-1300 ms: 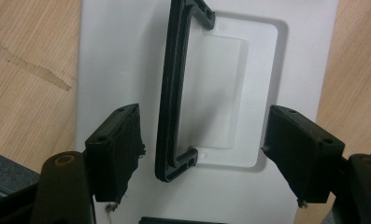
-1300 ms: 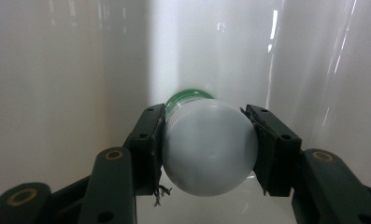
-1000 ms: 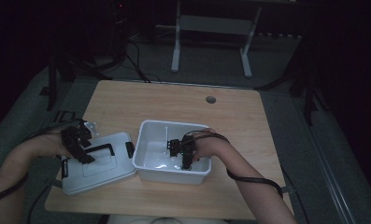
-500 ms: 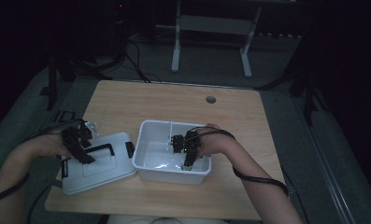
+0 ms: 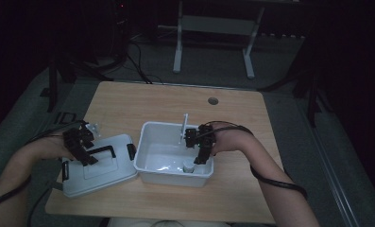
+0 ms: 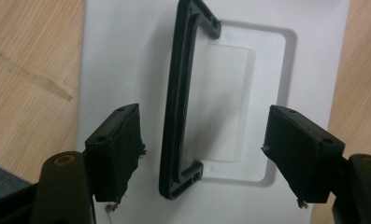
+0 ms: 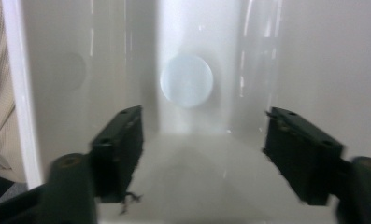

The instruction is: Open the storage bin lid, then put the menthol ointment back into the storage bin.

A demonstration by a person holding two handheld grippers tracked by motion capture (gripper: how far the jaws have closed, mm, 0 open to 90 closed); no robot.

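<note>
A dim room, seen from above: a person's forearms reach in from the bottom edge over a pale wooden counter (image 5: 166,101), each hand carrying a black two-jaw claw. The right claw (image 5: 200,158) hangs over the near right part of an open white plastic tub (image 5: 149,132), pointing down into it. Its jaws have just been opening and now stand apart with nothing between them. Below them, on the tub's floor near the front wall, sits a small round white cap (image 5: 188,166); in the right gripper view the cap (image 7: 186,81) shows as a pale disc beyond the spread jaws, clear of both. The left claw (image 5: 84,152) hovers over the tub's grey-white lid (image 5: 119,168), which lies flat on the counter just left of the tub, touching or nearly touching its side. In the left gripper view the jaws are apart, straddling the lid's black handle (image 6: 178,98) without pressing on it.
</note>
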